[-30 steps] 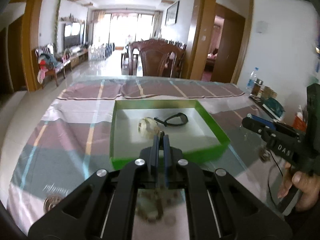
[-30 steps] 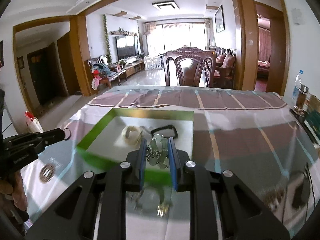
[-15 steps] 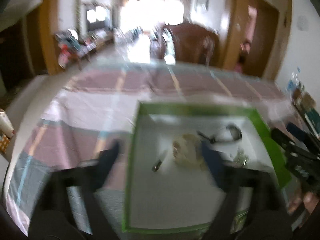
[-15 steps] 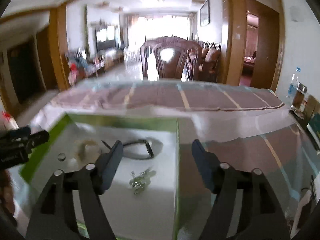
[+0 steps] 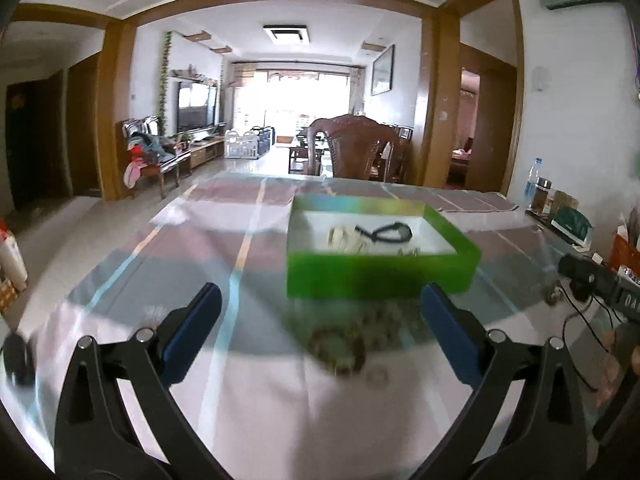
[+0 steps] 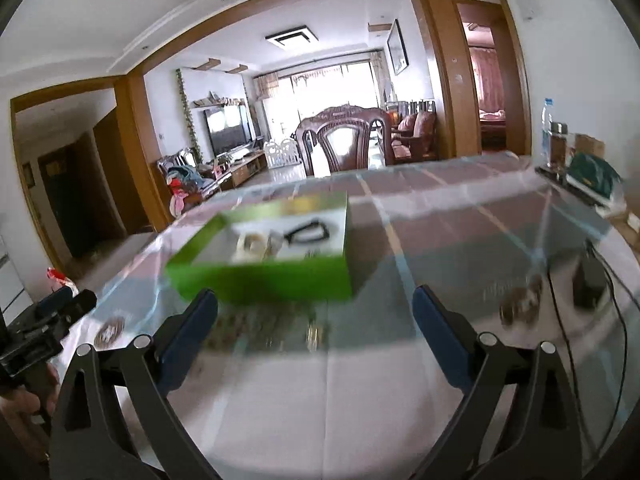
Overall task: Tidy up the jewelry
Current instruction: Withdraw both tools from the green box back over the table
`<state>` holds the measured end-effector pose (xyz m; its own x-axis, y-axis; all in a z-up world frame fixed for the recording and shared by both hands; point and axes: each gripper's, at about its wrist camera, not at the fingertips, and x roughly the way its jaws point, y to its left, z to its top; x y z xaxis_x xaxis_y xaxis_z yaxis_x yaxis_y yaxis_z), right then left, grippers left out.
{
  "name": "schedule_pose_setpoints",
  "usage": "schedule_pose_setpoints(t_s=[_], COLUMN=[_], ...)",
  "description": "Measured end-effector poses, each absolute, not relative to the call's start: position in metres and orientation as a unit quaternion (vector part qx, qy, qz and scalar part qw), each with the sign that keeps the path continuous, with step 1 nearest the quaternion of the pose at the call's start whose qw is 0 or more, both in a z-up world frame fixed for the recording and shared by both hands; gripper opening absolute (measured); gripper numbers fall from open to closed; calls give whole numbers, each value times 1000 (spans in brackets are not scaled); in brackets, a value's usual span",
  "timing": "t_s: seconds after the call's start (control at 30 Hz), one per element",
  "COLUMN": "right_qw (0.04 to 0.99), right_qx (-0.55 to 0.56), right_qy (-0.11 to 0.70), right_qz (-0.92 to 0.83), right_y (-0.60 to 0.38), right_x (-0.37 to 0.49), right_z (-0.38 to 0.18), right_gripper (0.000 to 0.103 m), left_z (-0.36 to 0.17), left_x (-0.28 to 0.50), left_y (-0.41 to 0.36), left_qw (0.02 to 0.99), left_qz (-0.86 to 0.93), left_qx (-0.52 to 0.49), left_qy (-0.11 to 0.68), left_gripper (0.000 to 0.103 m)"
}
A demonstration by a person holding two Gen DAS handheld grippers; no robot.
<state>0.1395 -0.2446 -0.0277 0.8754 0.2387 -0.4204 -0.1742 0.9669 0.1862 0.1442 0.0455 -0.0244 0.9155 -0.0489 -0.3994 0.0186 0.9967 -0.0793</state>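
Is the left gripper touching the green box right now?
Apart. The left wrist view shows the open left gripper short of the green box, bare table between.

a carved wooden chair (image 5: 352, 148) stands behind the table (image 5: 248, 216); a water bottle (image 6: 547, 128) at its right edge.

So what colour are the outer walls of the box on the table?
Bright green, with a white inside; the box shows best in the left wrist view.

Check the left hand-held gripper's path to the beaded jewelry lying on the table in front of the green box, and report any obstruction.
Nothing visible blocks it. The left hand-held gripper is open, and the blurred beaded jewelry lies on the table between its fingers, short of the green box.
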Motion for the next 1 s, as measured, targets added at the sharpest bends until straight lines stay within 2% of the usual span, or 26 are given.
schedule_pose_setpoints(t_s=[0.27,1.0], right_qw=[962,960], right_qx=[45,41], right_qy=[238,248], right_qz=[125,126], right_y=[-227,-223], right_x=[91,90], right_z=[-59,-70], right_gripper=[96,96], left_z=[-54,-70], left_x=[95,100], left_y=[57,46], left_qw=[972,965], left_qz=[3,-17], left_qx=[-63,-53], left_qy=[225,257], left_gripper=[99,99])
